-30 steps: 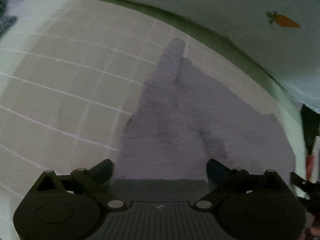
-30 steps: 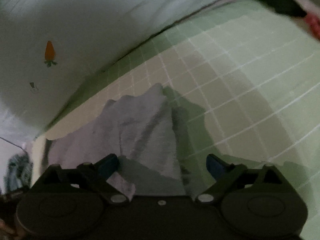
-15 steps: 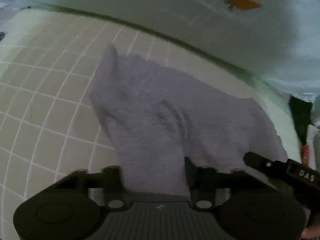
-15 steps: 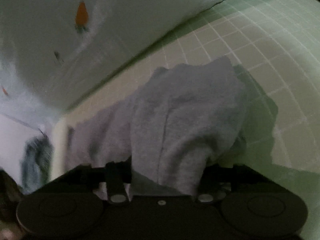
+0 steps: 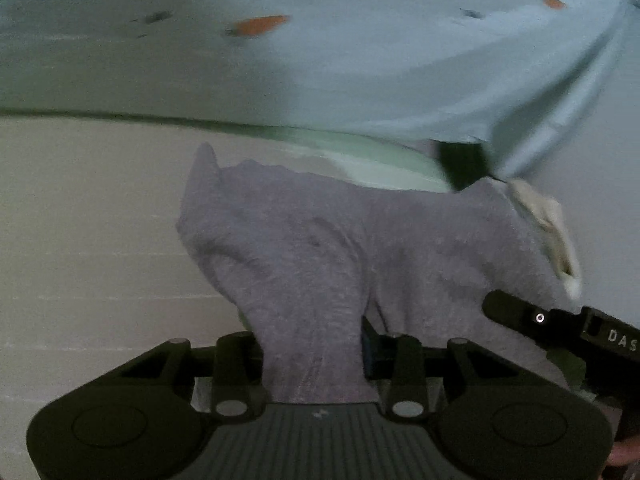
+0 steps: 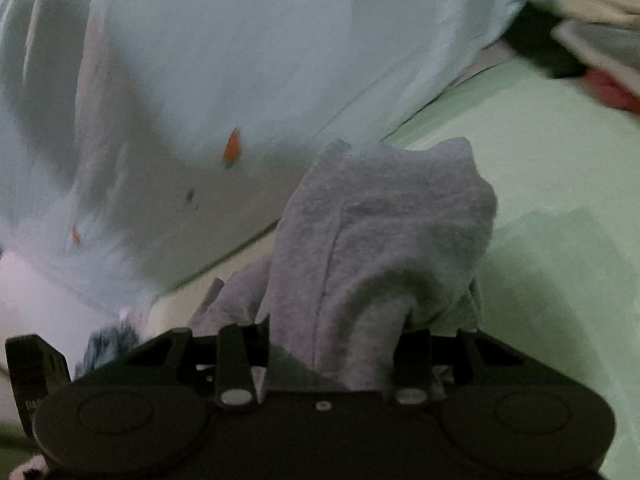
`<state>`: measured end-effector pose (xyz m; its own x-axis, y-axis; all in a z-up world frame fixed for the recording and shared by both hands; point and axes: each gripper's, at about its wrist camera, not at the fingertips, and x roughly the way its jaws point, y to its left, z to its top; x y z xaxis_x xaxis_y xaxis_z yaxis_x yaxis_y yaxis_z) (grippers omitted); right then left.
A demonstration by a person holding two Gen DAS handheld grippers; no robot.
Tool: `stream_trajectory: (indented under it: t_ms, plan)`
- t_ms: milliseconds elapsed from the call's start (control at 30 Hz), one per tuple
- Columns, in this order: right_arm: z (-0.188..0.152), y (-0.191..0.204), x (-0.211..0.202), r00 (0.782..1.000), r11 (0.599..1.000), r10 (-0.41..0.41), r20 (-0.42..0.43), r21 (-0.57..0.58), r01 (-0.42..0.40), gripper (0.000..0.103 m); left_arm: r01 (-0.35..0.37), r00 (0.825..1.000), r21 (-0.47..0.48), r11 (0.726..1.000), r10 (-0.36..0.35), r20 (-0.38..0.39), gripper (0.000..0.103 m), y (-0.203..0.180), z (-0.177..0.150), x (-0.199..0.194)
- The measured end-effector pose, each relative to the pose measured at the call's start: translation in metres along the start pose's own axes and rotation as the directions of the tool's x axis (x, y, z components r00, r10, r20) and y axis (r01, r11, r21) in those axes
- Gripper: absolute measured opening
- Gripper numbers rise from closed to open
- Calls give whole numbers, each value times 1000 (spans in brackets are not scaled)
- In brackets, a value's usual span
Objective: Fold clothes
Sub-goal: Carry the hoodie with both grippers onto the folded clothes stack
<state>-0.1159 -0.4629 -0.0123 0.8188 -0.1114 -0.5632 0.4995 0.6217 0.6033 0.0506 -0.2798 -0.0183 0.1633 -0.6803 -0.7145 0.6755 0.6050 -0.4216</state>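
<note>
A grey garment (image 5: 320, 256) hangs bunched between my two grippers, lifted off the pale green gridded mat (image 5: 80, 240). My left gripper (image 5: 312, 356) is shut on one edge of it. My right gripper (image 6: 328, 356) is shut on another edge of the grey garment (image 6: 380, 232), which drapes forward over its fingers. The right gripper's body also shows at the right edge of the left wrist view (image 5: 560, 324). The fingertips are hidden in the cloth.
A light blue sheet with orange carrot prints (image 5: 320, 48) rises behind the mat and fills the back of the right wrist view (image 6: 200, 80). Dark, white and red clothes (image 6: 580, 52) lie at the far right. A whitish cloth piece (image 5: 548, 232) sits beyond the garment.
Both grippers went from open to shut on the grey garment's near edge. They have lifted it off the mat, so it now hangs bunched and the views tilt up toward the blue sheet.
</note>
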Motion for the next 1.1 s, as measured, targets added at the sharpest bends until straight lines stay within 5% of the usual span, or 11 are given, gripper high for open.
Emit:
stream_trajectory:
  t_ms: [167, 333, 567, 767, 867, 900, 933, 1000, 1067, 1100]
  plan:
    - [2, -34, -64, 989, 994, -68, 130, 93, 56, 42, 112, 994, 90, 990, -113, 9, 38, -66, -1, 21]
    - [35, -89, -116, 972, 993, -57, 229, 113, 32, 42, 134, 985, 118, 984, -145, 94, 38, -150, 1, 41]
    - [135, -169, -163, 951, 998, 68, 300, -25, -63, 42, 165, 951, 138, 977, -195, 239, 38, -274, 22, 81]
    - [244, -219, -212, 934, 978, 48, 355, -205, 28, 43, 191, 923, 189, 963, -242, 299, 39, -374, 62, 140]
    - [283, -248, -206, 933, 947, -51, 357, -278, 158, 62, 50, 967, 196, 979, -97, 237, 45, -396, 69, 184]
    - [293, -263, -194, 927, 931, -132, 351, -278, 238, 83, -2, 977, 197, 980, -40, 210, 44, -402, 71, 200]
    - [298, -277, -181, 915, 908, -222, 337, -269, 320, 90, -39, 984, 190, 981, 5, 177, 44, -403, 71, 213]
    - [298, -307, -152, 858, 835, -419, 297, -245, 492, 87, -75, 994, 154, 985, 61, 95, 45, -393, 69, 233]
    - [287, -327, -142, 823, 801, -501, 266, -216, 558, 87, -95, 994, 155, 983, 85, 70, 49, -386, 64, 241]
    - [280, -331, -144, 823, 808, -498, 272, -199, 554, 88, -96, 994, 161, 982, 86, 71, 53, -383, 61, 241]
